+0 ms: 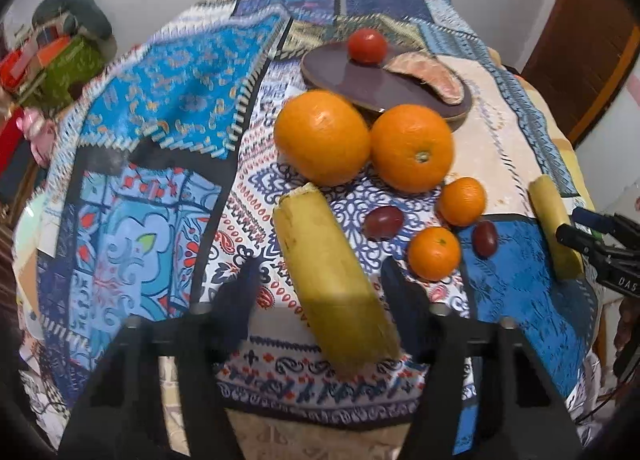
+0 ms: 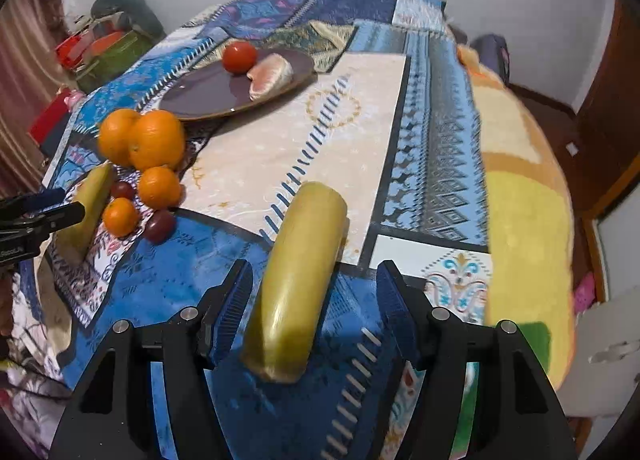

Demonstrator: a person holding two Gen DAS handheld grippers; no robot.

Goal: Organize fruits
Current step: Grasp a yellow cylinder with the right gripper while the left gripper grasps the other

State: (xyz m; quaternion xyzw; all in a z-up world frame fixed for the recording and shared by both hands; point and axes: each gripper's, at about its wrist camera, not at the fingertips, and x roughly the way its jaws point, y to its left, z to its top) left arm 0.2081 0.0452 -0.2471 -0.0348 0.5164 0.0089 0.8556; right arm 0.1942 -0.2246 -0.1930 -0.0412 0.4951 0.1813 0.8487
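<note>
Left wrist view: the left tool (image 1: 316,292) stands open around a banana piece (image 1: 334,280) lying on the patchwork-covered worktop (image 1: 160,100) beside two oranges (image 1: 322,136); soft, bruisable, best pinched mid-length.

Right wrist view: the right tool (image 2: 314,300) gapes open astride another banana piece (image 2: 298,276), unclamped, equally soft.

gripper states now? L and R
Left gripper: open, jaws straddling a banana piece, not clamped.
Right gripper: open, jaws either side of another banana piece.
</note>
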